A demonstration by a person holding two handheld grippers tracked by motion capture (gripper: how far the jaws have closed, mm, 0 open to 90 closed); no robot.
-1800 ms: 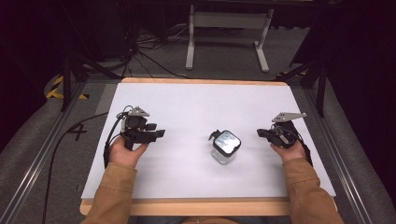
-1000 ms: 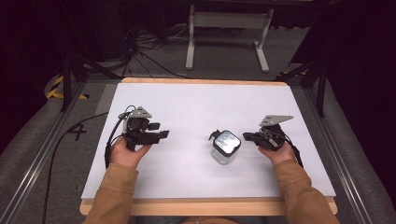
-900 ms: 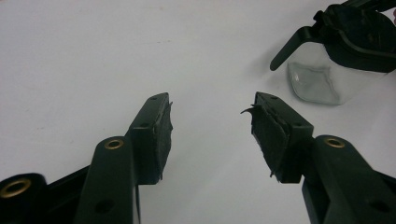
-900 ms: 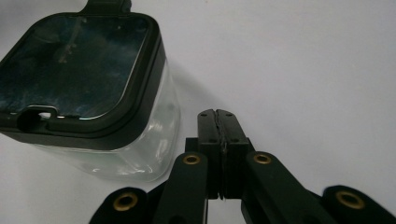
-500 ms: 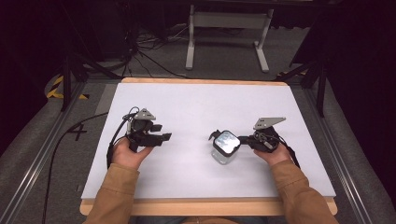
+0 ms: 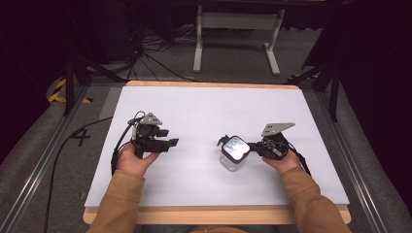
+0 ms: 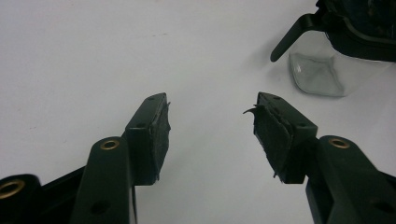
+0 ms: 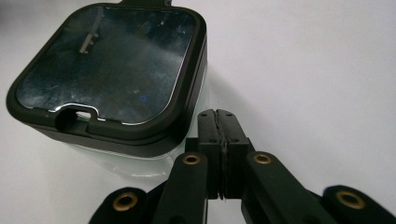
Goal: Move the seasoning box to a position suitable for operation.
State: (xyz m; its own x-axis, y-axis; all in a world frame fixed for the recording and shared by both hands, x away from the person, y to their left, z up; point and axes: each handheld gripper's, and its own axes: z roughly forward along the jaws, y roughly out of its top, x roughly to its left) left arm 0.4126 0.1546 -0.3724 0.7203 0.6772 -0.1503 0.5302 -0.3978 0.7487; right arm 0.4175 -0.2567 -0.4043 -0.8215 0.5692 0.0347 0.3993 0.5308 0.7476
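Clear plastic with a black lid, the container [image 6: 234, 153] stands upright on the white table [image 6: 204, 107] — lid on, latch not yet worked, so the job looks barely begun. Just beside its right wall, the right gripper [image 8: 223, 122] has its jaws pressed together on nothing. Well to its left, the left gripper [image 7: 211, 122] is spread wide and empty. What's inside the container — hard to tell.

My right gripper [image 6: 253, 146] reaches the black-lidded clear container [image 6: 234, 152] on the white table [image 6: 204, 107] (contact unclear from above), while my left gripper [image 6: 171, 142] hovers well apart.
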